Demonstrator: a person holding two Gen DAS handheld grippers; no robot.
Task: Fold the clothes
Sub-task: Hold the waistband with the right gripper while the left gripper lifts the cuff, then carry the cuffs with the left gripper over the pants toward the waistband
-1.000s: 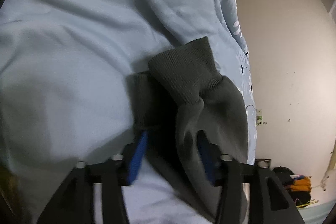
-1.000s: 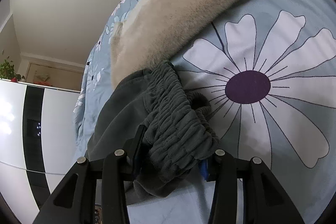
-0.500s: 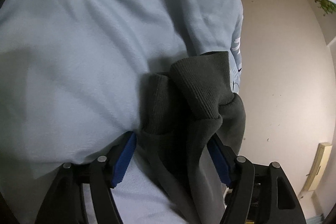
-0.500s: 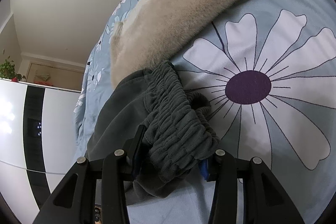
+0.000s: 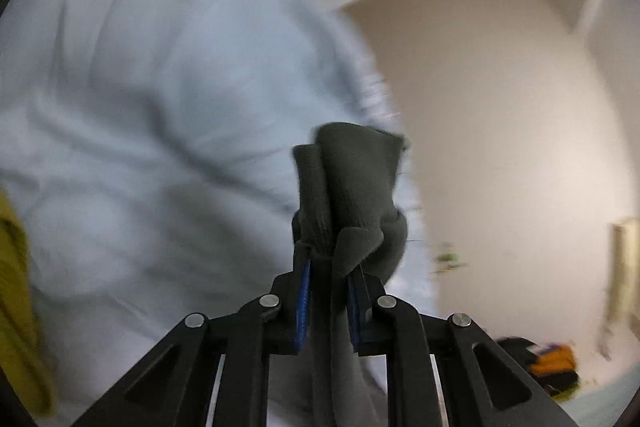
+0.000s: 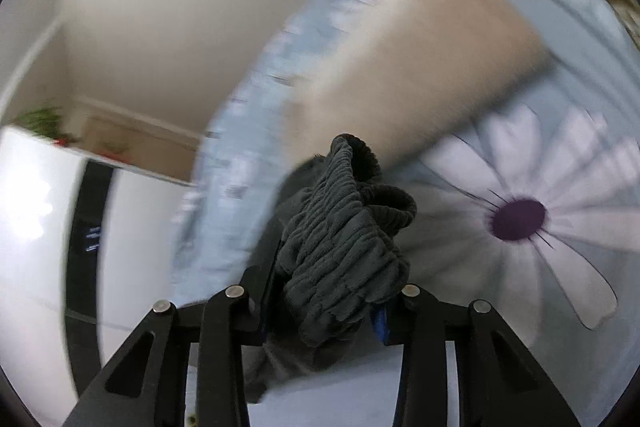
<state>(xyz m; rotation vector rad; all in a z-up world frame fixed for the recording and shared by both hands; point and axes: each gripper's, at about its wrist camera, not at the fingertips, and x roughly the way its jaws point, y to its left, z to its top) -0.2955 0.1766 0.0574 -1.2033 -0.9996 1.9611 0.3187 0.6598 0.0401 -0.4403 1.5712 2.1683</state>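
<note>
Gripping grey trousers above bed: left gripper (image 5: 327,269) just closed on ribbed cuff (image 5: 352,179), right gripper (image 6: 324,301) closing on gathered waistband (image 6: 344,239).

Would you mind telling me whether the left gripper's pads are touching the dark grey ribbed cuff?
Touching. The left wrist view shows the left gripper with its blue pads pressed against the bunched dark grey cuff.

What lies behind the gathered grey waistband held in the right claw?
Behind the grey waistband: a beige fluffy garment on the flowered bedsheet. The waistband hides the garment's near end.
</note>
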